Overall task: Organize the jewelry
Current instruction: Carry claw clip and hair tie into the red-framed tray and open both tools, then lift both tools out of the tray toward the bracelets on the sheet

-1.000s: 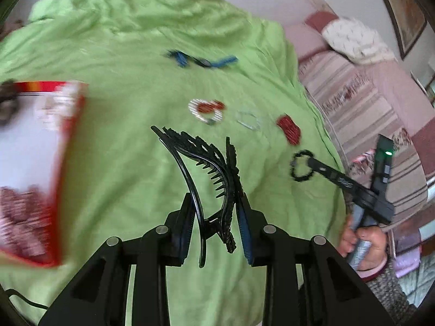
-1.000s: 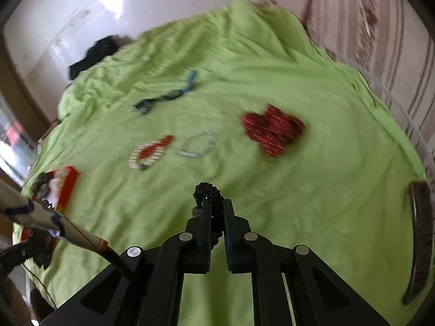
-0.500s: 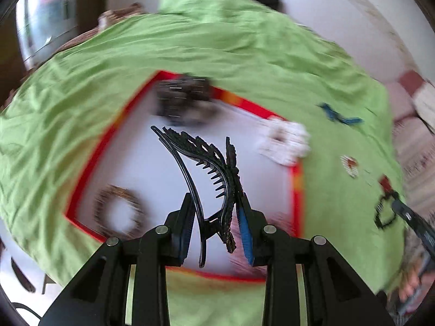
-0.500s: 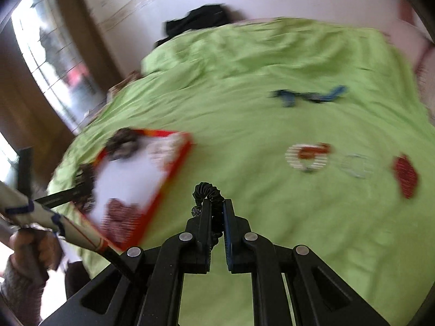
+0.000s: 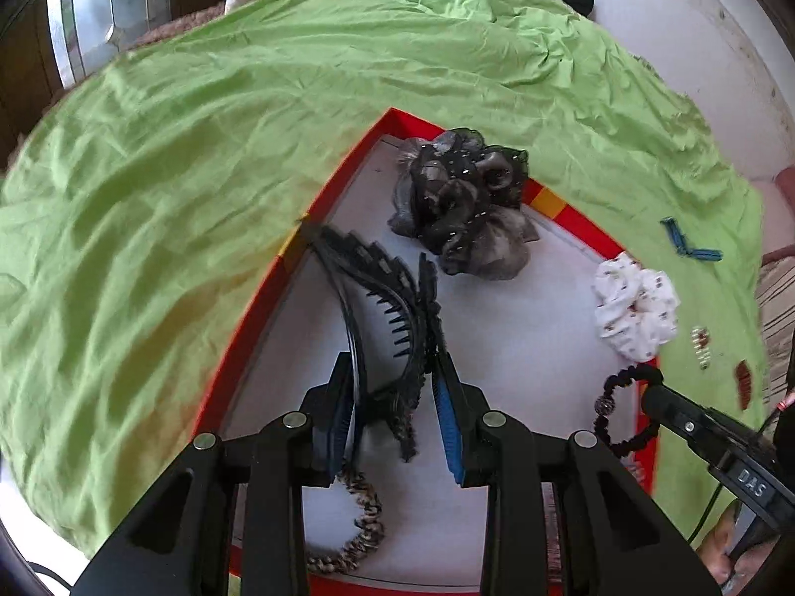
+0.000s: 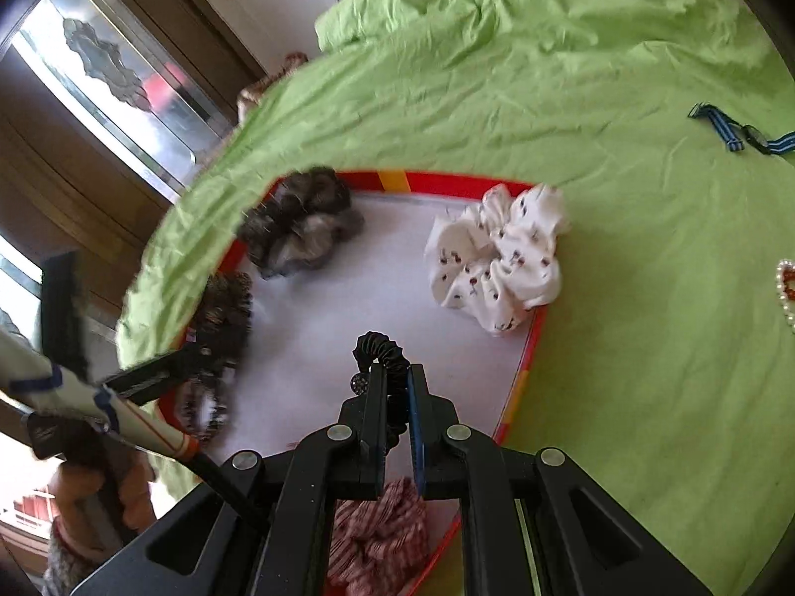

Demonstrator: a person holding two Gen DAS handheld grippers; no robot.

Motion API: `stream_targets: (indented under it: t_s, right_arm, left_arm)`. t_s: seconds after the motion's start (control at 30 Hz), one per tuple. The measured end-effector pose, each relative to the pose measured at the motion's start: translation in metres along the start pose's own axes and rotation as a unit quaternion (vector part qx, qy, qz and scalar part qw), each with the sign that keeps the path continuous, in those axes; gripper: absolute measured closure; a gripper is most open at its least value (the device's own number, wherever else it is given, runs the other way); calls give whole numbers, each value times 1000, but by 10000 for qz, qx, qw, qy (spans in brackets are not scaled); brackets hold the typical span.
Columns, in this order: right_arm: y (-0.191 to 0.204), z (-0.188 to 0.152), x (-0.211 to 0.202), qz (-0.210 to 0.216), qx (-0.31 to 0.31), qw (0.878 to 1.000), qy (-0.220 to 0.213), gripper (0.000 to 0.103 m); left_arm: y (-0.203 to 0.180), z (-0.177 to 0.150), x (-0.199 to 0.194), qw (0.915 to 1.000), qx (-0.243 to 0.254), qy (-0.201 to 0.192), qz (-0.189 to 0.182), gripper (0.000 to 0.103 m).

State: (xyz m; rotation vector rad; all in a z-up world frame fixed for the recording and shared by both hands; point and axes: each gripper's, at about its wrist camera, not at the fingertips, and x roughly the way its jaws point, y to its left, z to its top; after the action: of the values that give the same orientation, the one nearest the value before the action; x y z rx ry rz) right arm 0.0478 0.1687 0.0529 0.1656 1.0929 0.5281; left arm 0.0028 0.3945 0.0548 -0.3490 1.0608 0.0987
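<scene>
- While both hover over the red-rimmed tray (image 5: 343, 169) for dropping, the left claw (image 5: 397, 397) stays clamped on the black hair claw clip (image 5: 387, 298).
- Right claw (image 6: 396, 397) pinches the black beaded hair tie (image 6: 382, 352) above the tray floor, beside the white scrunchie (image 6: 497, 258).

Left gripper (image 5: 392, 387): matte black angular frame, round silver screws, fingers (image 5: 447, 427) lined with ribbed blue pads. Right gripper (image 6: 395, 400): identical build, "DAS" lettering shown on its body; a black cable is attached. A grey knitted sleeve (image 6: 64, 561) is worn.
</scene>
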Motion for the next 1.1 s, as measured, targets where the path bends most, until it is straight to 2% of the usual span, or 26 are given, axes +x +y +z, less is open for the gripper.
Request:
stream_targets:
  t_s: [0.17, 0.23, 0.27, 0.37, 0.47, 0.63, 0.73, 0.83, 1.0, 1.1]
  right_arm:
    - [4, -9, 9, -747, -501, 9959, -66, 90]
    - [4, -13, 4, -883, -624, 9941, -95, 80]
    - [5, -16, 0, -909, -658, 9936, -115, 67]
    - [6, -23, -20, -913, -745, 9926, -291, 55]
    - [7, -37, -48, -984, -863, 9899, -547, 55]
    - [-5, -95, -103, -1150, -980, 9833, -1011, 48]
    - [-23, -136, -122, -1342, -881, 9815, -1045, 48]
    - [-47, -167, -136, -1336, -526, 9848, -976, 48]
    - [-75, -199, -156, -1512, -277, 9820, -1095, 48]
    - [-89, -213, -164, -1532, -45, 9813, -1163, 48]
  left_arm:
    - [5, -5, -6, 9999, -22, -40, -123, 72]
    - [7, -7, -14, 9997, -114, -110, -164, 70]
    - [9, -8, -20, 9996, -163, -179, -139, 65]
    - [8, -14, -42, 9987, -210, -463, 13, 54]
    - [4, -25, -68, 9970, -214, -708, 234, 54]
    - [-19, -60, -109, 9936, -265, -1023, 408, 51]
    - [-42, -81, -125, 9923, -225, -1169, 356, 46]
    - [-73, -107, -139, 9905, -128, -1322, 365, 45]
    - [-119, -138, -149, 9909, 70, -1338, 80, 44]
    - [-145, -155, -151, 9904, 320, -1338, 97, 44]
